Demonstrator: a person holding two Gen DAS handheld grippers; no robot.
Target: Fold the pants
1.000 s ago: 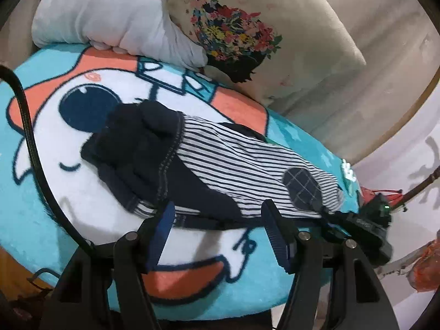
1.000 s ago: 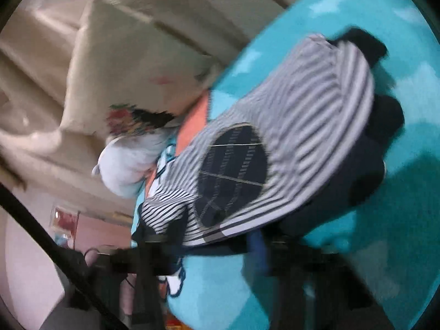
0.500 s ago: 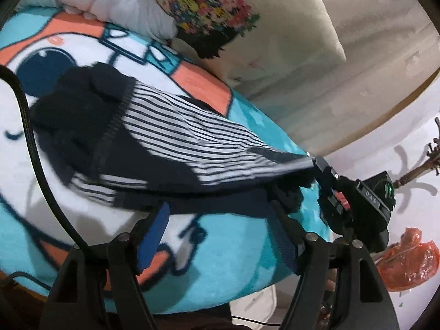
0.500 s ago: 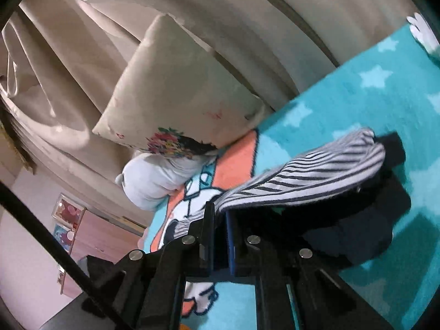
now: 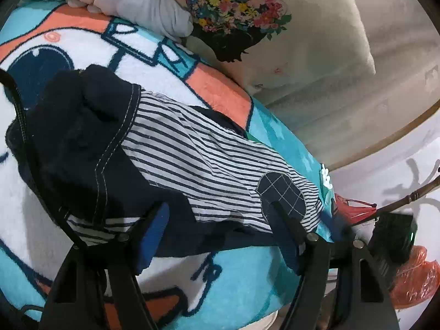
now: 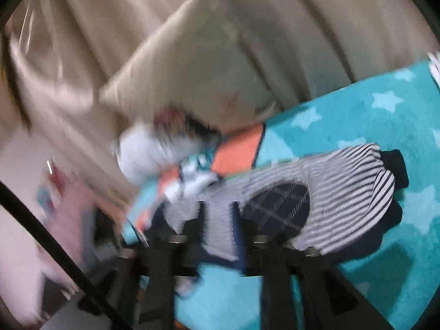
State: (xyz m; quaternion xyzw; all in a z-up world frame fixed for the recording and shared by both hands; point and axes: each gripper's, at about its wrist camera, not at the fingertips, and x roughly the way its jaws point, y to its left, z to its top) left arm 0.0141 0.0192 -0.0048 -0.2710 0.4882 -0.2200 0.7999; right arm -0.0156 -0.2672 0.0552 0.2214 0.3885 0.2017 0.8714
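The pants (image 5: 198,159) are navy with a black-and-white striped leg and a dark checked knee patch (image 5: 283,195). They lie on a turquoise cartoon blanket (image 5: 242,280). My left gripper (image 5: 220,236) is open, its blue-padded fingers over the near edge of the pants, empty. In the blurred right wrist view the pants (image 6: 343,192) lie flat with the patch (image 6: 277,206) up. My right gripper (image 6: 218,225) has its jaws parted, with striped cloth showing between them; the blur hides whether it holds the cloth.
A floral cushion (image 5: 275,27) and a pale grey pillow (image 5: 132,0) lean at the back of the blanket. Beige curtains (image 6: 247,27) hang behind. An orange plastic bag (image 5: 412,277) and a wooden stick (image 5: 412,195) are off the blanket's right edge.
The striped leg, held up by my shut right gripper half a second ago, now lies flat. The right gripper's jaws have parted. The left gripper stays open and has come closer to the pants.
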